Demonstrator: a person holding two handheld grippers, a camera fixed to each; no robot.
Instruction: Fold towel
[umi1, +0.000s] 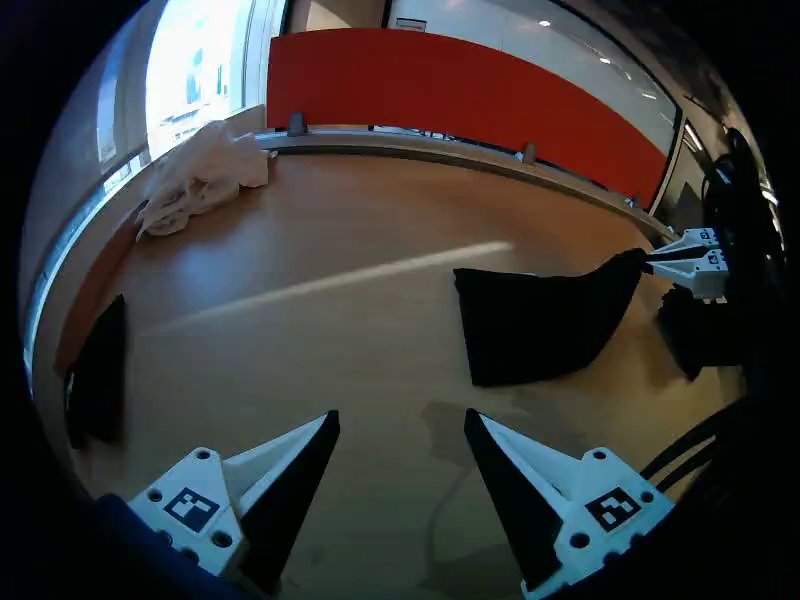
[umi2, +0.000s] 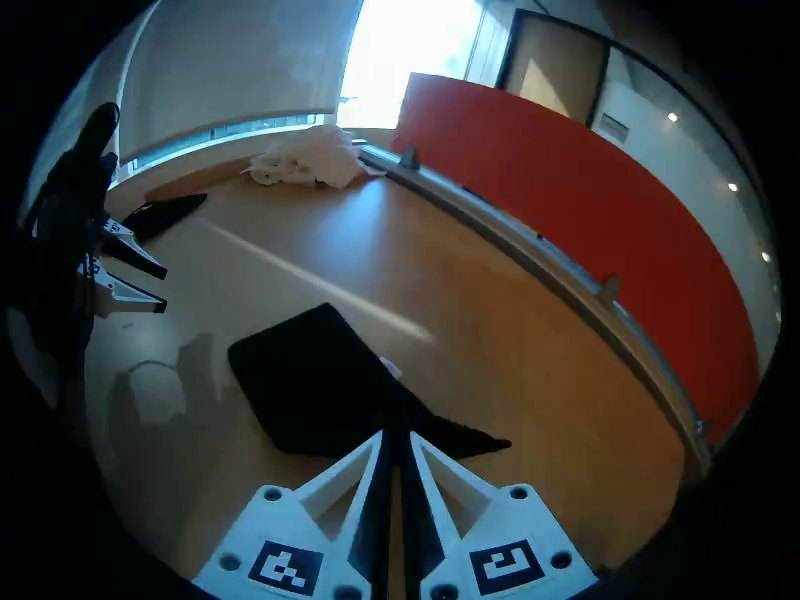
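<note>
Far ahead and left of the jaws of the left gripper (umi1: 401, 414), a white cloth heap (umi1: 200, 175) lies on the table (umi1: 330, 340). Those jaws stand released, nothing between them. Ahead and right of them lies the black towel (umi1: 540, 320), its right corner lifted, clenched in the jaws of the right gripper (umi2: 398, 436).

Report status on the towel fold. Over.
Left gripper open, above the table. Right gripper shut on a corner of the black towel. White cloth pile lies at the far edge, not in the way.
</note>
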